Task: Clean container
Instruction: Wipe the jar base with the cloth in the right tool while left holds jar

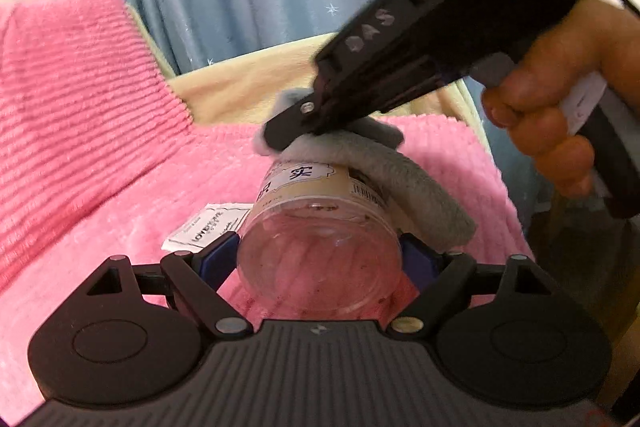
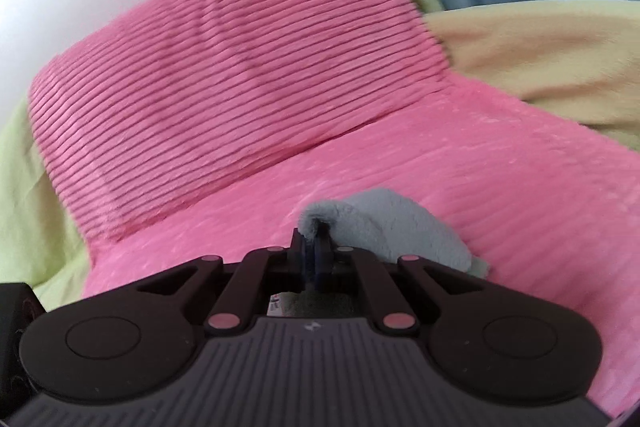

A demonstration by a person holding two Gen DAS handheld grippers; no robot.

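- Left wrist view: left gripper (image 1: pixel 319 259) clamps clear plastic jar (image 1: pixel 320 247) by its base, blue pads on both sides, jar lying sideways over pink blanket (image 1: pixel 100 187).
- Right gripper (image 1: pixel 294 125), held by a hand (image 1: pixel 560 99), presses grey cloth (image 1: pixel 384 175) onto jar's labelled side.
- White tag (image 1: pixel 208 229) on blanket left of jar.
- Right wrist view: right gripper (image 2: pixel 316 255) fingers closed tight on grey cloth (image 2: pixel 400 227); pink pillow (image 2: pixel 224 75) behind.

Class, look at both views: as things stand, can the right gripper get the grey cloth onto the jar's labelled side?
Probably yes: the right gripper pinches the grey cloth, already draped over the jar, which the left gripper holds clear of the pink blanket.
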